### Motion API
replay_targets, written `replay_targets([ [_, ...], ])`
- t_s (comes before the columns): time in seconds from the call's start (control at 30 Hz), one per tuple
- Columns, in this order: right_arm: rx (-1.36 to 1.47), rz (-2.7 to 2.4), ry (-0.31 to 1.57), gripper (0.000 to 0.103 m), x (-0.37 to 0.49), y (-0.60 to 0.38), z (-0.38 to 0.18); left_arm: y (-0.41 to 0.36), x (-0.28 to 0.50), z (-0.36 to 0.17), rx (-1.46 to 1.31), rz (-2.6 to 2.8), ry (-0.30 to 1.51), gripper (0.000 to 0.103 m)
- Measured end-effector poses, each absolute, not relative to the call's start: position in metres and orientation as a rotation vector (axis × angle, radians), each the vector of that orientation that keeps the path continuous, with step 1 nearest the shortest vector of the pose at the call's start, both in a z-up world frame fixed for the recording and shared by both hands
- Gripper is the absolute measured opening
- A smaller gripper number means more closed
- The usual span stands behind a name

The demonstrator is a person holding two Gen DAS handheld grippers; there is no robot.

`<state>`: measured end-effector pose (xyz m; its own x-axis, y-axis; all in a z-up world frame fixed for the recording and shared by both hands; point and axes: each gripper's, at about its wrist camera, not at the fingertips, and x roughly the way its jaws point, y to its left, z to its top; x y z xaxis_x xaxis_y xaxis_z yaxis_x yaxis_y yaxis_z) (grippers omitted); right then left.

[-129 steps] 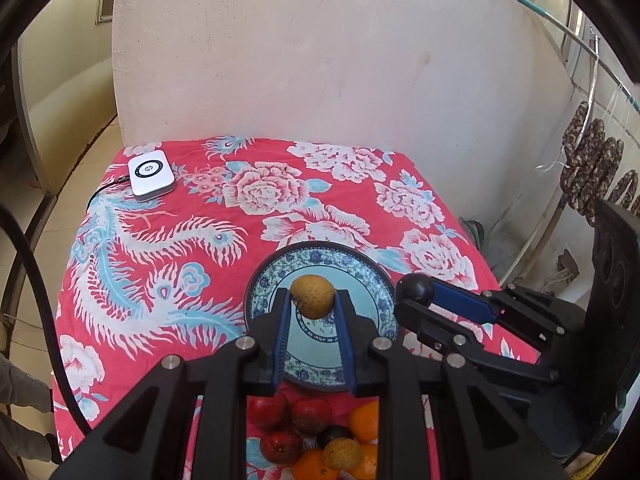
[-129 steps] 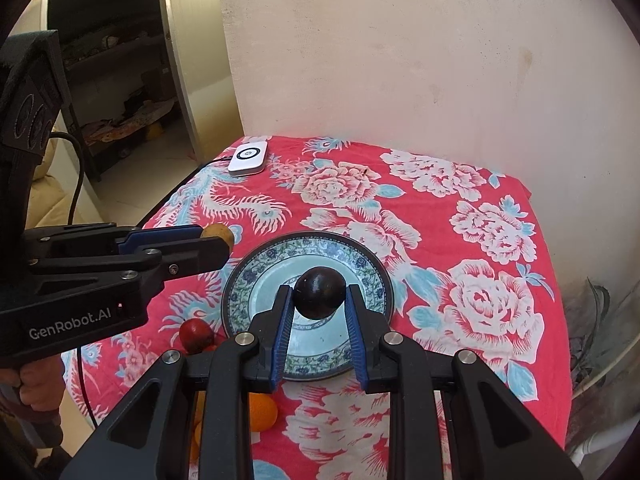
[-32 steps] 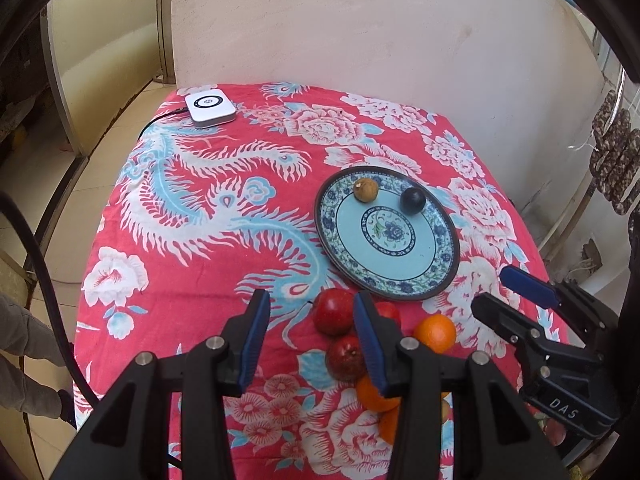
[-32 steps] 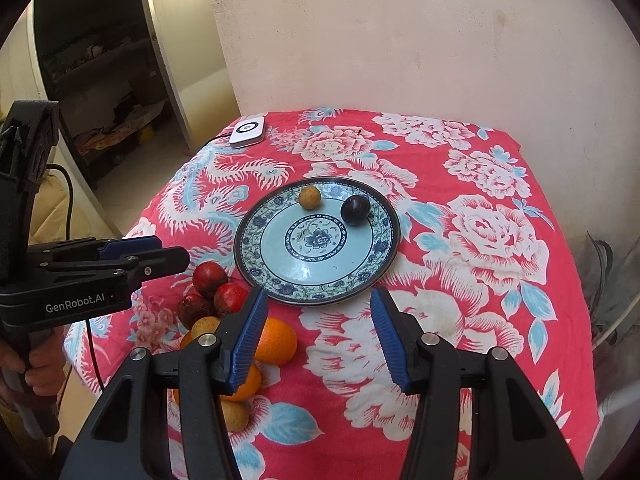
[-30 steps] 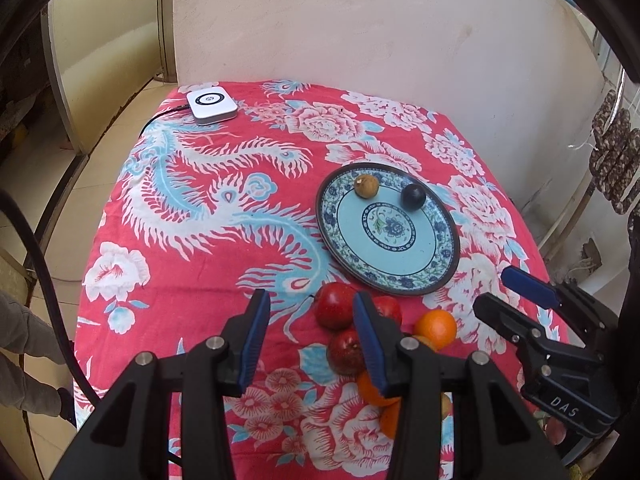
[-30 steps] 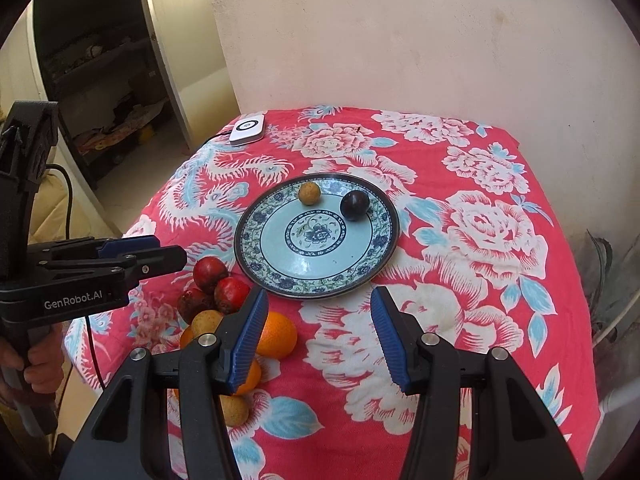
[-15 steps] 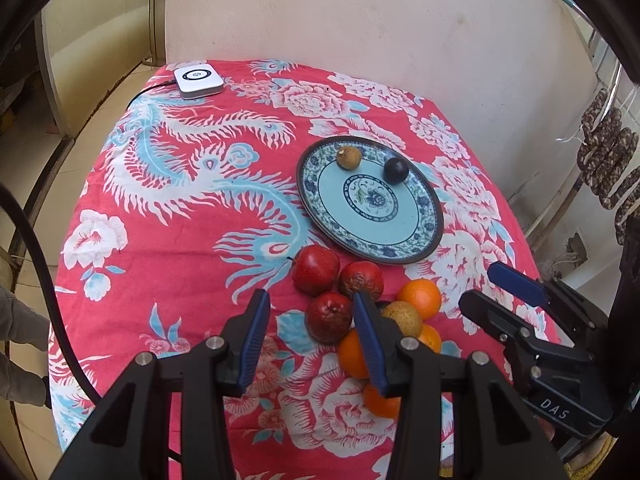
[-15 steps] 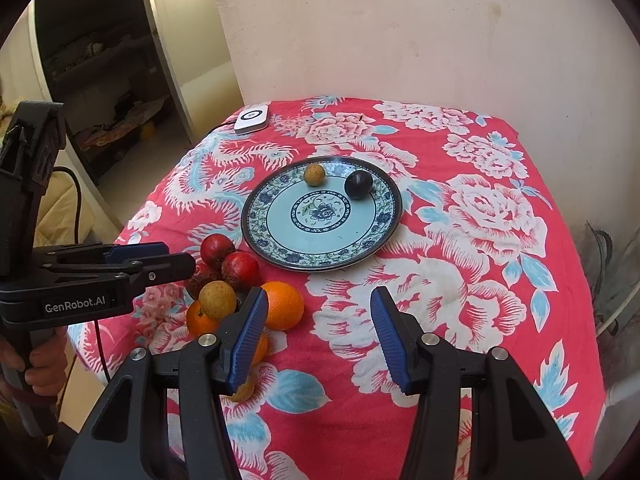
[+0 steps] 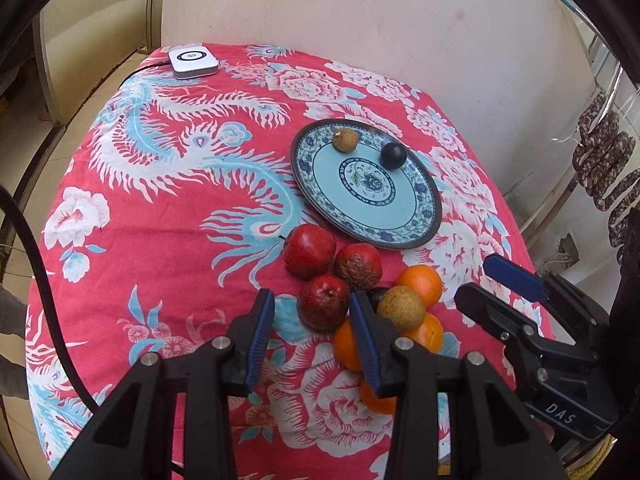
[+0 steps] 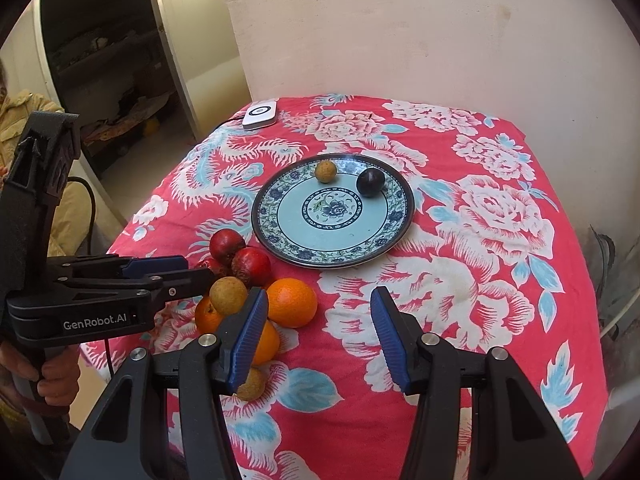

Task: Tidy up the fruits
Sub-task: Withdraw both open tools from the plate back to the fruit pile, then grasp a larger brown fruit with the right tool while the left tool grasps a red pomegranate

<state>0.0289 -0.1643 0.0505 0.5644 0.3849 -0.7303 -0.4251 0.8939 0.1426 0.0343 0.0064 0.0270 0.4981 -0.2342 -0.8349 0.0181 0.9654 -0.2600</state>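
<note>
A blue patterned plate (image 9: 416, 216) (image 10: 276, 236) holds a small tan fruit (image 9: 345, 139) (image 10: 325, 171) and a dark plum (image 9: 393, 155) (image 10: 371, 183) at its far side. In front of it lies a pile of red apples (image 9: 309, 251) (image 10: 252, 266), oranges (image 9: 420, 280) (image 10: 291, 302) and tan fruits (image 9: 401, 307) (image 10: 228, 295). My left gripper (image 9: 314, 328) is open above the nearest red apple (image 9: 323, 306). My right gripper (image 10: 318, 338) is open and empty, just right of the pile.
A red floral cloth (image 9: 168, 184) covers the table. A white puck-like device (image 9: 193, 63) (image 10: 259, 114) with a cable sits at the far left corner. A wall stands behind the table; the table edges drop off left and right.
Both grippers let go of the tan fruit and the plum on the plate, then pulled back. In the last second both have drifted nearer to the fruit pile, jaws open.
</note>
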Motion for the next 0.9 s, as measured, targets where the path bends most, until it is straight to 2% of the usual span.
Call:
replay_targets([
  [0.33,-0.057,0.482,0.844,0.055,0.028,-0.161,0.051,0.008,0.037,0.023,-0.281,-0.193,1.039,0.030],
  [0.8,-0.040,0.492,0.833,0.055,0.026,-0.157,0.057,0.013,0.032,0.032,-0.259,-0.148,1.011,0.029],
  [0.9,-0.048,0.515,0.829,0.051,0.023,-0.151,0.059,0.014,0.030,0.033,-0.237,-0.129,1.006,0.029],
])
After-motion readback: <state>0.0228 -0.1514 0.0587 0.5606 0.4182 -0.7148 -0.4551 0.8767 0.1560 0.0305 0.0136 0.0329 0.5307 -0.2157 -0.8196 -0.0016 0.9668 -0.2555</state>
